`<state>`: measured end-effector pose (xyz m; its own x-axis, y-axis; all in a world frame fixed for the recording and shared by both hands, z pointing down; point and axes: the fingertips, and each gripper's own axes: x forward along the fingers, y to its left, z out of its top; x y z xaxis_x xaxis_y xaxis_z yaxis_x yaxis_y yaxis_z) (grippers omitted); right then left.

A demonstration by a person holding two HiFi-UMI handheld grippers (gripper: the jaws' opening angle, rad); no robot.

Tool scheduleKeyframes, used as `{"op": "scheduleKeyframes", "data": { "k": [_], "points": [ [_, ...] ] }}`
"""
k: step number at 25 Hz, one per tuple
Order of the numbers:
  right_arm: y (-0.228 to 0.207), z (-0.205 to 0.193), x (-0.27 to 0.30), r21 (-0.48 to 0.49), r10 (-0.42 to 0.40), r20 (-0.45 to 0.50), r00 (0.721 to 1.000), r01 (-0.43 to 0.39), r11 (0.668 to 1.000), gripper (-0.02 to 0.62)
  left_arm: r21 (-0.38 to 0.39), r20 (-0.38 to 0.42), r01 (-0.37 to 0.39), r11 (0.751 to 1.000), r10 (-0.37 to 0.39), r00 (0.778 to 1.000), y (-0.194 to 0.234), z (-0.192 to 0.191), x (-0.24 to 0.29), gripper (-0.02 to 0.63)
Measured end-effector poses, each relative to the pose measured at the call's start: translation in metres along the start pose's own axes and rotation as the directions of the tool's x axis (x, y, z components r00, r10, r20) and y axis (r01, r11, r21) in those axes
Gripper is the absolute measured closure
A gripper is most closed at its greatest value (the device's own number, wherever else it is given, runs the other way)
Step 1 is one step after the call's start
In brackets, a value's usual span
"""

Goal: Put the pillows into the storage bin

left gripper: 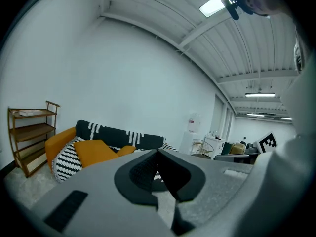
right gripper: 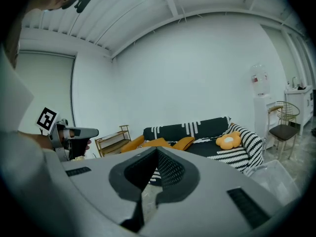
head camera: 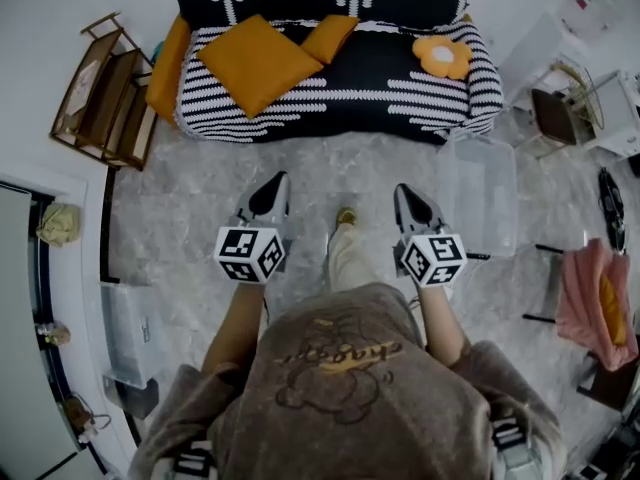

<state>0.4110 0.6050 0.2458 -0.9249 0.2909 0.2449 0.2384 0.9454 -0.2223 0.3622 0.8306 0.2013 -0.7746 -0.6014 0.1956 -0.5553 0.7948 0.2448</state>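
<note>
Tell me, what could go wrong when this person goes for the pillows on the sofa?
1. The left gripper and the right gripper both have shut jaws. Unless they open first, they would probably just shove a pillow.
2. The big orange pillow touches the smaller orange pillow, so lifting one may drag the other off the sofa.
3. The clear storage bin is hard to see against the pale floor and could get kicked.
</note>
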Motion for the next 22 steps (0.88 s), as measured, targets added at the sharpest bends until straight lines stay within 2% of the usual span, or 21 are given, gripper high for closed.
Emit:
{"op": "scheduleKeyframes", "data": {
  "k": [7, 12, 22],
  "points": [
    [-0.077, 0.071, 0.12, 0.0, 0.04, -0.001, 0.999, -0.04, 0.999, 0.598, -0.01, 0.023, -0.04, 0.999, 0.041, 0.999, 0.037, 0.064, 0.133, 0.601],
    [-0.127, 0.106, 0.193, -0.013, 0.081, -0.02, 0.997, -0.081, 0.997, 0.598, -0.022, 0.05, -0.078, 0.997, 0.079, 0.996, 0.059, 0.094, 0.213, 0.602],
    [-0.171, 0.126, 0.323, 0.003, 0.116, -0.053, 0.992, -0.116, 0.993, 0.598, -0.023, 0.033, -0.096, 0.995, 0.097, 0.995, 0.128, 0.116, 0.326, 0.602]
  ]
}}
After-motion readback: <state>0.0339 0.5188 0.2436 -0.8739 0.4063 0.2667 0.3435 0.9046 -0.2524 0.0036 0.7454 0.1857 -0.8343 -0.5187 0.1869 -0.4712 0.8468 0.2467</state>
